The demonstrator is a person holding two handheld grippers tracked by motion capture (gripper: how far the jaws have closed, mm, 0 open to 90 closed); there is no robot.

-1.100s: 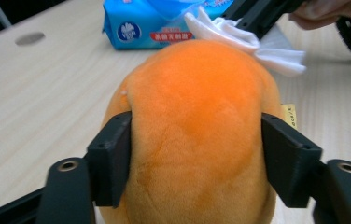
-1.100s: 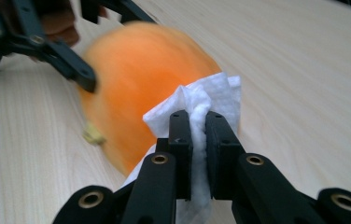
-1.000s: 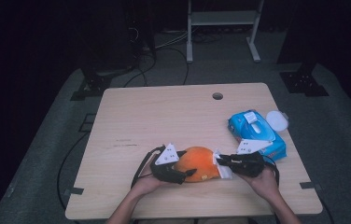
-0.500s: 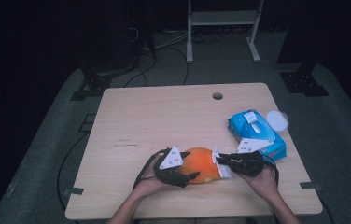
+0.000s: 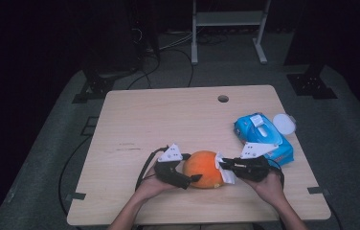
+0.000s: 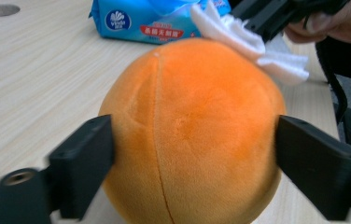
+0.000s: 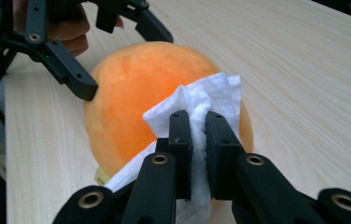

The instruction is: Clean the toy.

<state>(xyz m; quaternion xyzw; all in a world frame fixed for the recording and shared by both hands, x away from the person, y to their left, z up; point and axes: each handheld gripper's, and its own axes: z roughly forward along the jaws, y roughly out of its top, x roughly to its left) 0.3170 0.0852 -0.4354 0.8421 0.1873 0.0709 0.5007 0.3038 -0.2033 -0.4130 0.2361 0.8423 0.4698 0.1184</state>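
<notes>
Change: my left gripper [image 5: 184, 178] has just been opening around the round orange plush ball [image 5: 205, 168] — its jaws now stand at the ball's two flanks, and I cannot tell whether the pads press or only touch.
Right gripper: my right gripper [image 7: 199, 135] is clamped tight on a folded white wipe [image 7: 201, 105], pressed against the ball's side.
Ball: it sits on the pale wooden table [image 5: 168, 120] near my front edge, between the two tools.
Why so: I judge the left jaws bracket the ball to keep it from rolling while the wipe rubs its fur — a soft sphere will not stay put by itself.
Supply: blue soft pack of wet wipes [image 5: 263, 136] lies just behind my right hand, its round white lid [image 5: 284, 123] beside it, near enough for a fresh sheet.
</notes>
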